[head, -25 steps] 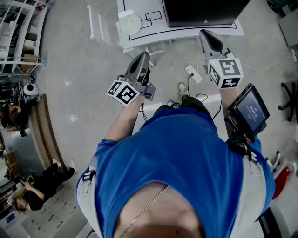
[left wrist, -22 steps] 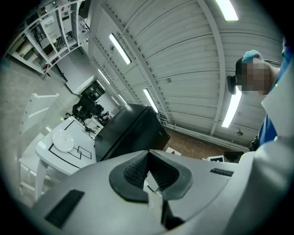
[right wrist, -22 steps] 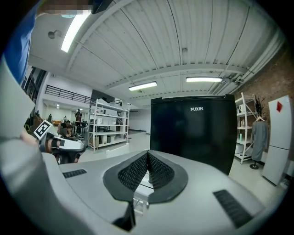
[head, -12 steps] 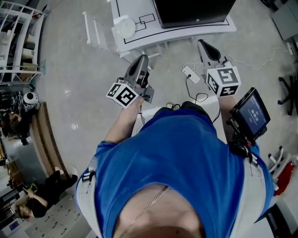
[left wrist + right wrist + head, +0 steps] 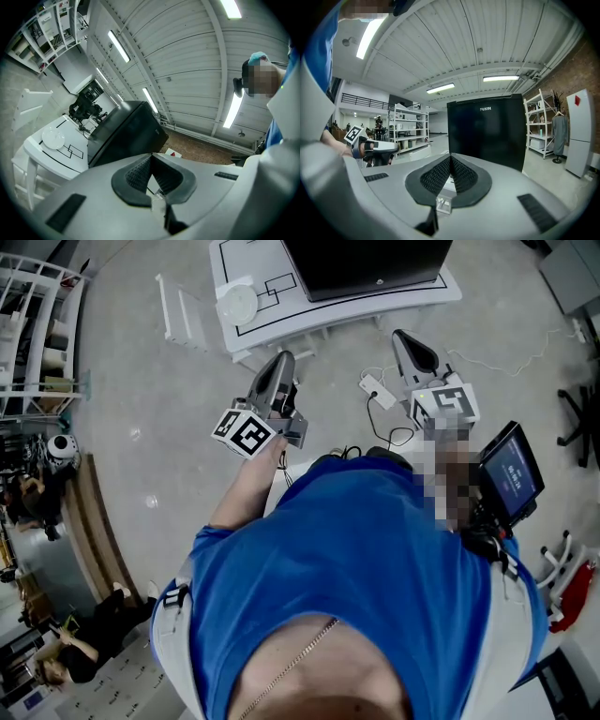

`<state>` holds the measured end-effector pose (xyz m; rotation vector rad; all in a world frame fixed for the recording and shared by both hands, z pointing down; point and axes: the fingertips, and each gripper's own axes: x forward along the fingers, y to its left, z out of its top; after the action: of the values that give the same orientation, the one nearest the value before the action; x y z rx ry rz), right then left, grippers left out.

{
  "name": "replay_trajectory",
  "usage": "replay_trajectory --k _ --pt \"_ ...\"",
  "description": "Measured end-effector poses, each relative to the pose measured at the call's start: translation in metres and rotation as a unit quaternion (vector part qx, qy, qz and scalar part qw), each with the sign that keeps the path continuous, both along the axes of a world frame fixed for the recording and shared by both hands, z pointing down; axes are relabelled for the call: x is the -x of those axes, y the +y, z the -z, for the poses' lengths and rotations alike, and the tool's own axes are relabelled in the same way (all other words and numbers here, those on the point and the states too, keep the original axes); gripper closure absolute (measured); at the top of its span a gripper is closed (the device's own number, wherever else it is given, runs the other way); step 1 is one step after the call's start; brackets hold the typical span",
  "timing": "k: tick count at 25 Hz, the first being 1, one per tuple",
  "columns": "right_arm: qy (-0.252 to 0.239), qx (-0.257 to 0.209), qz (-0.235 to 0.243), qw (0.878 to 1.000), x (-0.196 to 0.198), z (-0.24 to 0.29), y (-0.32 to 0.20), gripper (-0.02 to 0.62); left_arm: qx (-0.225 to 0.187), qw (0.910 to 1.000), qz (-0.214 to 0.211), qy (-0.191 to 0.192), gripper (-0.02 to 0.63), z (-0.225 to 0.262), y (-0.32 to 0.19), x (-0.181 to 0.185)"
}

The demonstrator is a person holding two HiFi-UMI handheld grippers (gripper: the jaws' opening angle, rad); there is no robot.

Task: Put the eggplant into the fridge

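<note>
Eggplant: visible in none of the three views, so its place cannot be told. It may lie out of frame, or behind the door of the black fridge [image 5: 487, 133], which stands on the white table [image 5: 246, 332] with its front apparently shut; the scene fits either reading. Left gripper [image 5: 283, 362] and right gripper [image 5: 405, 337] are held in the air in front of the person, short of the table. In each gripper view the ribbed pads meet at the tips with nothing between them: left [image 5: 151, 158] and right [image 5: 450, 160] are both closed and empty. A white plate [image 5: 236, 302] sits on the table's near corner, beside black outline markings. Hazards, as judged: a power strip [image 5: 374, 390] and its cable lie on the floor between person and table and could catch a foot. Closed jaws would nudge a vegetable or door edge instead of gripping it. A small fridge on a tabletop may slide if its door is tugged.
</note>
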<state>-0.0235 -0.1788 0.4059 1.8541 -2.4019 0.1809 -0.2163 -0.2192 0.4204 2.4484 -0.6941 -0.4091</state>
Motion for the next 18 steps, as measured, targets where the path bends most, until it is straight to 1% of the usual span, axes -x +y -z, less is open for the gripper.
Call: replay_trajectory --k 2,5,7,12,16,18 --pt "-0.002 -0.002 -0.001 1.0 -0.002 0.005 0.001 0.592 0.001 1.0 0.0 0.0 0.598 0.005 0.0 -0.002" --pt "-0.006 -0.002 -0.001 1.0 -0.023 0.012 0.012 0.592 0.004 1.0 0.001 -0.004 0.598 0.013 0.009 -0.022" --pt "-0.009 -0.001 -0.001 1.0 -0.029 0.012 0.016 0.592 0.006 1.0 0.002 -0.008 0.598 0.012 0.013 -0.029" --pt "-0.013 0.003 0.001 1.0 -0.022 0.007 0.015 0.594 0.01 0.9999 0.002 -0.01 0.598 0.008 0.011 -0.023" --pt "-0.013 0.001 0.004 1.0 -0.006 0.006 0.01 0.594 0.013 0.9999 0.002 -0.011 0.598 0.003 0.006 -0.009" --pt "-0.013 0.001 0.007 1.0 -0.006 0.005 0.011 0.594 0.014 0.9998 0.003 -0.011 0.598 0.002 0.007 -0.011"
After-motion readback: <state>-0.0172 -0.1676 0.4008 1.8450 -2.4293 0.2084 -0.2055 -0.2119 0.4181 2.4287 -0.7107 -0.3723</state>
